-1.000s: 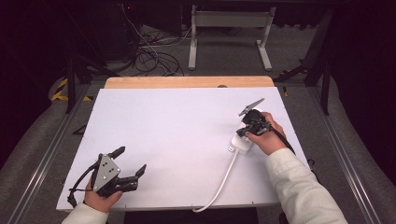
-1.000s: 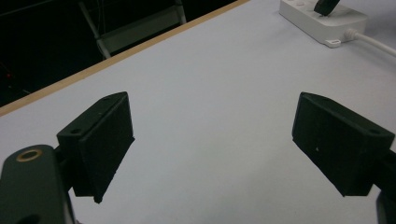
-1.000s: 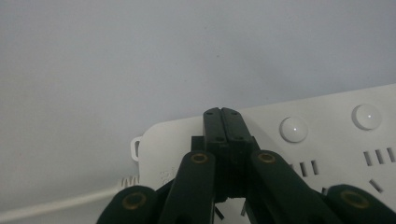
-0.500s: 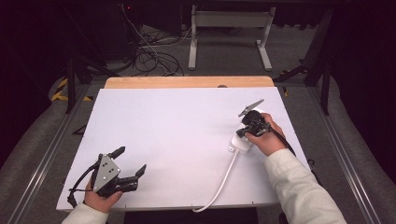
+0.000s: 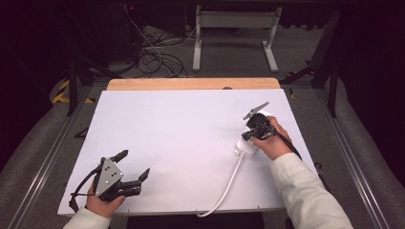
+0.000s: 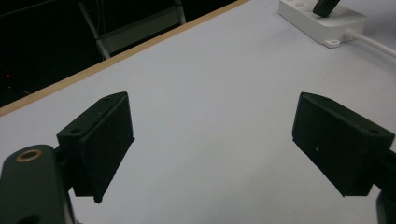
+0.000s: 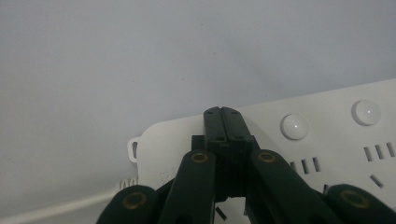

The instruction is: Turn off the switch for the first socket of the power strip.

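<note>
Right gripper (image 7: 222, 112) jaws pressed together over power strip (image 7: 327, 140), strip cut off, left gripper (image 6: 212, 140) spread.

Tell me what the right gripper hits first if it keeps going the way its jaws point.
The right gripper, jaws shut together, points down at the white power strip, near its cable end. Going straight on, it would probably meet the strip's top face first; whether the tips already touch it is unclear.

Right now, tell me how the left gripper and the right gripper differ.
The left gripper has its jaws wide apart; the right gripper has them pressed together. The left gripper hovers over bare table near the front edge, while the right gripper's tips sit over the white power strip, near its cord end. Both are black and hand-held.
</note>
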{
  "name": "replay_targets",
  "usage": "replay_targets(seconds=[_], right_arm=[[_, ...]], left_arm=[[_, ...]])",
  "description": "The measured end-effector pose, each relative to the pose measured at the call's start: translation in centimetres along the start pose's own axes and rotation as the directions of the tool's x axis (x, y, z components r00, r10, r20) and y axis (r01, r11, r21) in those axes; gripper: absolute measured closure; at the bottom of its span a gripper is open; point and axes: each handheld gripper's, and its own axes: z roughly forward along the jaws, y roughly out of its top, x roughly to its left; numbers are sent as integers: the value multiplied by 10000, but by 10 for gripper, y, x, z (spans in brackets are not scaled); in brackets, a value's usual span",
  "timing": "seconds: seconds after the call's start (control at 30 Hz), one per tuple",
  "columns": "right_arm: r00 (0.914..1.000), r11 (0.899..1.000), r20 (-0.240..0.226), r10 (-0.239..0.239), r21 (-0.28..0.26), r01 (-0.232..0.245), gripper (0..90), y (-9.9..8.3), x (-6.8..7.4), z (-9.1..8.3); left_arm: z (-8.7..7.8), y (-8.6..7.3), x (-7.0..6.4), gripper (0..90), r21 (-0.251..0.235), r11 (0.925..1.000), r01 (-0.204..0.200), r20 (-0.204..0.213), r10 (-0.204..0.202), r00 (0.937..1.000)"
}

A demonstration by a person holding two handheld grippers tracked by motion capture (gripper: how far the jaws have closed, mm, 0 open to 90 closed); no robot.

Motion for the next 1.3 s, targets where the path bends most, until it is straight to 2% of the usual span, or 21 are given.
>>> replay_targets(seconds=[0.3, 0.43, 0.47, 0.5, 0.53, 0.6, 0.67, 1.0, 1.3], right_arm=[[9998, 10000, 197, -14, 49, 13, 900, 0, 2, 1], [9999, 10000, 118, -44, 49, 44, 900, 1, 2, 0], [9999, 9997, 106, -80, -229, 83, 900, 2, 2, -3], [9994, 9984, 298, -192, -519, 207, 900, 3, 4, -9], [9994, 9984, 298, -192, -519, 207, 900, 3, 4, -9], [9997, 9955, 126, -224, -915, 234, 900, 4, 5, -16], [9996, 9931, 106, -273, -1136, 283, 900, 7, 7, -24], [9994, 9869, 111, -332, -1575, 346, 900, 9, 10, -42], [9990, 9839, 117, -432, -1729, 446, 900, 11, 14, -47]], left_arm=[[0, 0, 0, 132, 10, 10000, 8, 20, -8, 10000], [0, 0, 0, 132, 0, 10000, 25, -1, -25, 10000], [0, 0, 1, 132, 11, 10000, 10, -6, -10, 10000], [0, 0, 1, 132, 58, 10000, -40, -8, 40, 10000], [1, 0, 1, 132, 55, 10000, -50, -18, 50, 10000], [1, 0, 1, 132, 75, 9999, 72, 31, -72, 10000], [2, 0, 1, 132, 84, 10000, -39, -6, 39, 10000], [1, 0, 0, 132, 63, 10000, 13, 14, -13, 10000], [1, 0, 1, 132, 86, 10000, -1, 4, 1, 10000]])
